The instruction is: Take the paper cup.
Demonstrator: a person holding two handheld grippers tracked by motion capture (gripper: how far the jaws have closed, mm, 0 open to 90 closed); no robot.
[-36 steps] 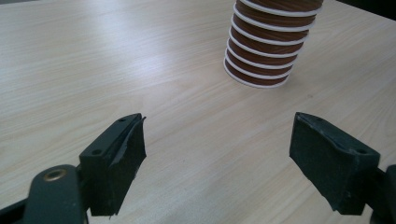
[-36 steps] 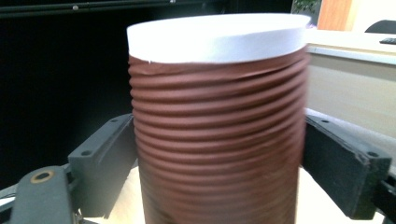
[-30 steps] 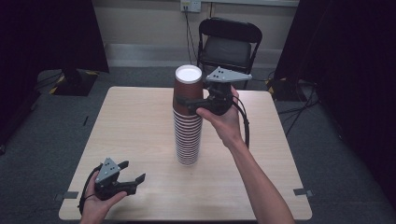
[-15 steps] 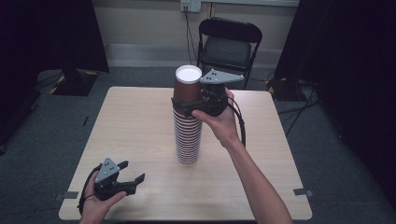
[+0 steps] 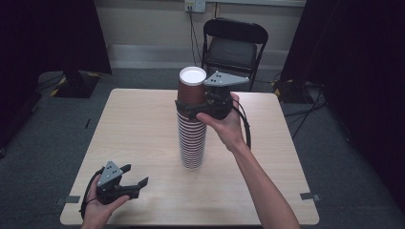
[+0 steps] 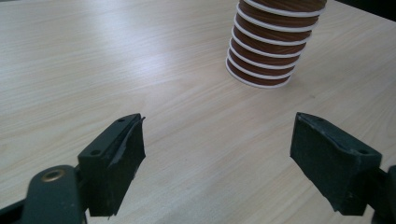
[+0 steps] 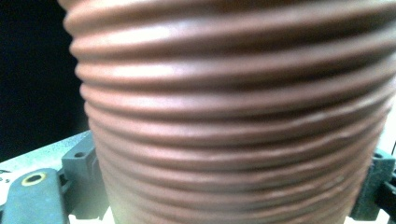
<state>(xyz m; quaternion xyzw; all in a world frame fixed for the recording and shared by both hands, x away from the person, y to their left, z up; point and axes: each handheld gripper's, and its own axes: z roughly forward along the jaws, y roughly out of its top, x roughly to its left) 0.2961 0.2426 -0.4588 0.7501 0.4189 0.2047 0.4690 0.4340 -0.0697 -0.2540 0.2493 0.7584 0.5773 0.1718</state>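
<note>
Right claw (image 5: 191, 107) clasps top paper cup (image 5: 192, 88) of upright cup stack (image 5: 192, 143); left claw (image 5: 136, 183) released, resting well apart on desk (image 5: 138, 124).

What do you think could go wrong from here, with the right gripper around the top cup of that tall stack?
1. The stack of cups is tall and narrow, and the left gripper sits open near the table's front edge, apart from it. A sideways pull could topple it.
2. The right gripper straddles the top cup just above the nested rims; several cups might lift together.
3. A hard squeeze may dent the ribbed wall.
</note>
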